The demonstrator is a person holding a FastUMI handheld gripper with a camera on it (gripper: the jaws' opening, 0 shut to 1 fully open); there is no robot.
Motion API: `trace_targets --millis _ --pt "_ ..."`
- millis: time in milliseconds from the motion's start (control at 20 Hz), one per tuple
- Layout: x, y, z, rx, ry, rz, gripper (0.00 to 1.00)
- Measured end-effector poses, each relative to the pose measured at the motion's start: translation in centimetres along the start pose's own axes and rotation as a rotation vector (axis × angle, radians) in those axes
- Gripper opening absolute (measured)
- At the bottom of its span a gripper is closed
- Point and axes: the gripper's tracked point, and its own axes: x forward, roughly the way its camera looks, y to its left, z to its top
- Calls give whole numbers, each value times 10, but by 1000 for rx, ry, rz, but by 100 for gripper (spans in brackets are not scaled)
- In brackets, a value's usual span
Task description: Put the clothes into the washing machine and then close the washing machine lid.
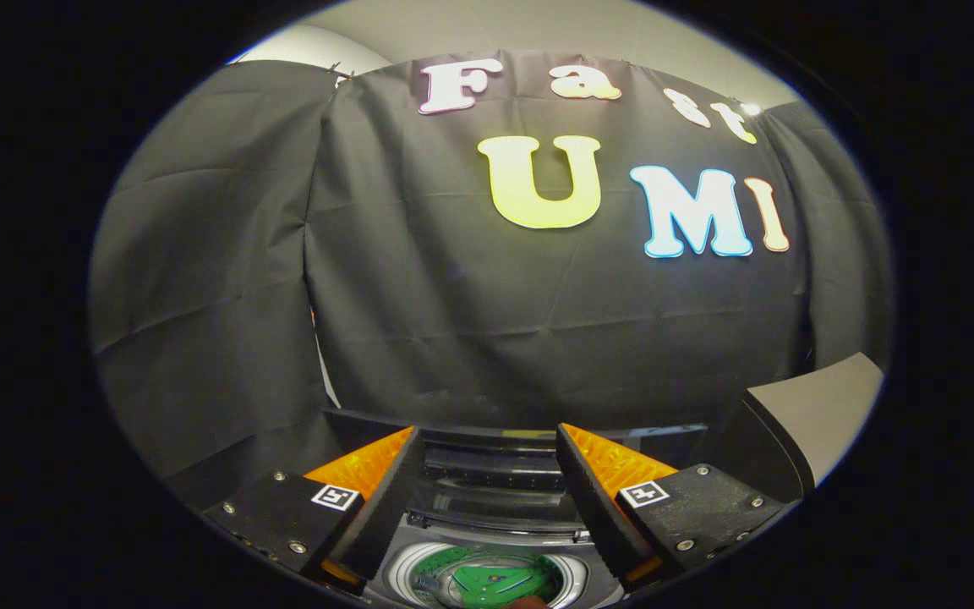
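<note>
My gripper (487, 444) is open, with a wide gap and nothing between its fingers. Below and between the fingers lies the washing machine (495, 524), seen from above. Its lid (491, 469) is folded back toward the rear, behind the opening. The round drum opening (487, 579) shows a white rim and a green garment (495, 579) lying inside. A small brownish bit (528, 602) pokes up at the near side of the drum; I cannot tell what it is.
The black cloth wall (487, 296) hangs close behind the machine and wraps round to the left. A grey slanted panel (808, 414) rises beyond the right finger.
</note>
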Motion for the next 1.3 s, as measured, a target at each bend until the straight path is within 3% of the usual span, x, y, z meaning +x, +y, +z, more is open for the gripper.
trace_targets --millis 500,950,1300 --pt "61 -1 14 88 146 -67 96" --pt "98 -14 -29 109 476 -143 95" --pt "87 -11 -32 70 448 -148 96"
